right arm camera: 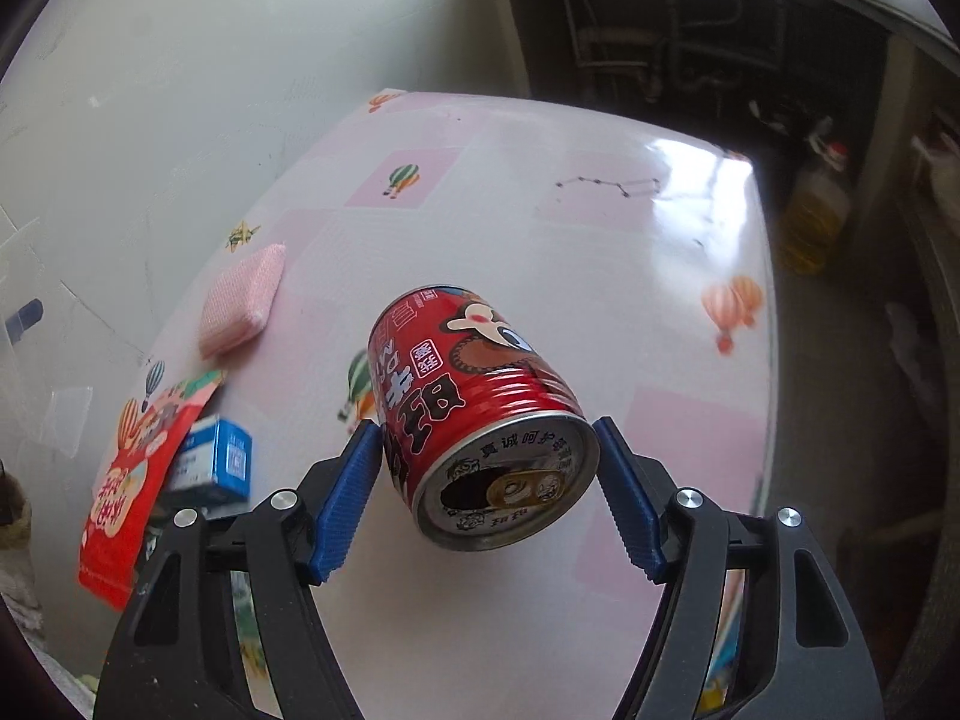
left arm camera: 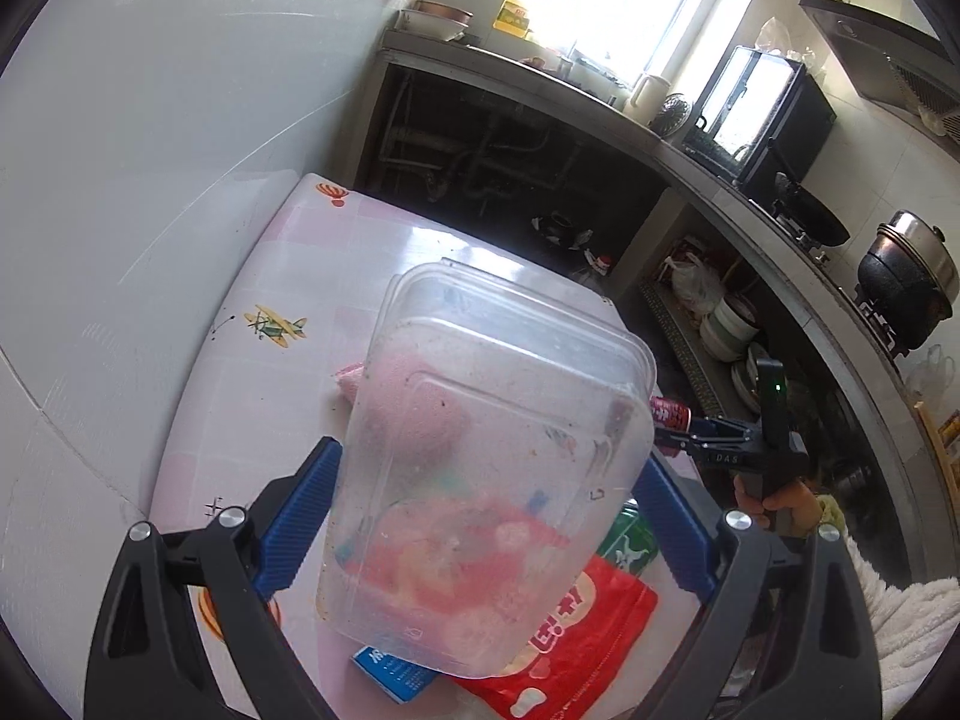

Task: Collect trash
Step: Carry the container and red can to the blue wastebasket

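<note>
Right gripper [right arm camera: 489,498] clamps red can [right arm camera: 474,402] across its sides, lifted off the pink surface [right arm camera: 600,240], opened so light, dents easily, slick; left gripper [left arm camera: 480,516] holds clear tub [left arm camera: 498,450], thin, flexy, trash inside.

One clear tub [left arm camera: 492,468], one red can [right arm camera: 474,414], one red pouch [right arm camera: 129,480], one blue box [right arm camera: 219,468], one pink sponge [right arm camera: 240,300]

In the left wrist view, the clear plastic container [left arm camera: 492,468] covered most of a red packet [left arm camera: 576,636] and a blue box [left arm camera: 393,675] at the lower centre; the smeared contents behind its wall were possibly wrappers. The frame's right edge cut off a white sleeve [left arm camera: 900,630].
</note>
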